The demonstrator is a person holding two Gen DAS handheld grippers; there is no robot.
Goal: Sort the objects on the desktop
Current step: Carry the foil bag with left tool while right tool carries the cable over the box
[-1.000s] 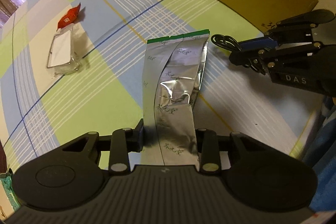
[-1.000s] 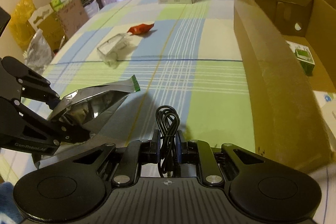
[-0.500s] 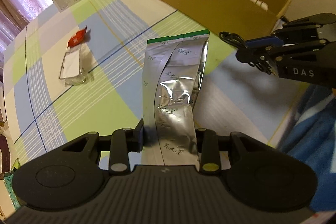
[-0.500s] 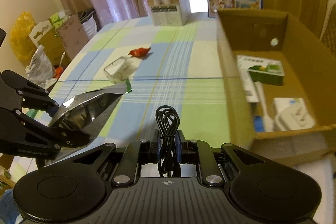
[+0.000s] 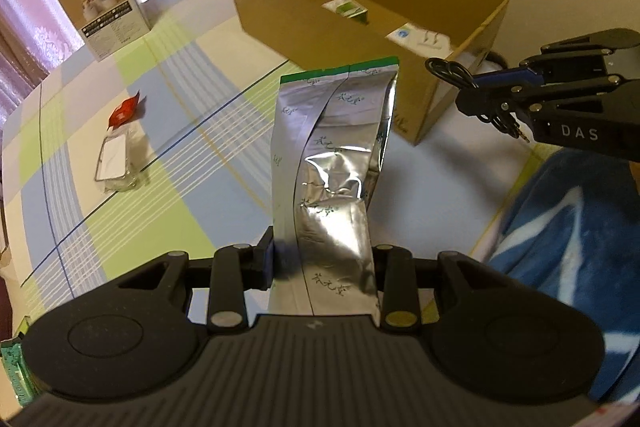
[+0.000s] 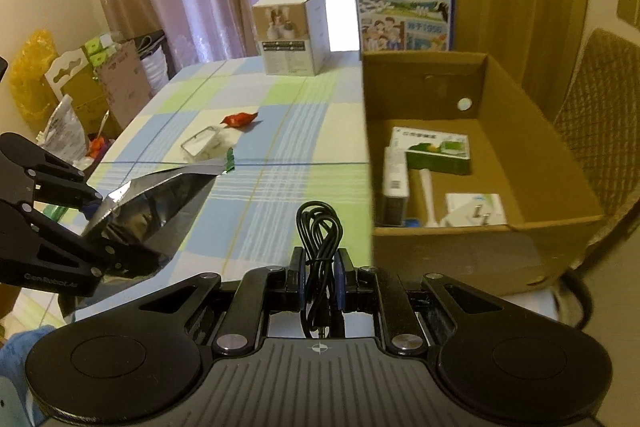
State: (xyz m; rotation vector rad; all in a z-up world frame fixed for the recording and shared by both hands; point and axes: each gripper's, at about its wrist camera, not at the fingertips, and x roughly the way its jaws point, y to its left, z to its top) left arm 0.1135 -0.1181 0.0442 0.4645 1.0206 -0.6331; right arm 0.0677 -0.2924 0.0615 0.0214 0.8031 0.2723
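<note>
Above the near edge of the table (image 6: 280, 131) I hold both grippers level and side by side. My left gripper (image 5: 324, 259) is clamped on one silver foil pouch (image 5: 336, 155), raised off the cloth and pointing far. My right gripper (image 6: 320, 279) is clamped on one coiled black cable (image 6: 320, 231), near the open cardboard box (image 6: 540, 227) on the right. Two things lie farther left: a clear plastic case (image 6: 200, 149) and a red packet (image 6: 240, 119). Nothing blocks the box.
</note>
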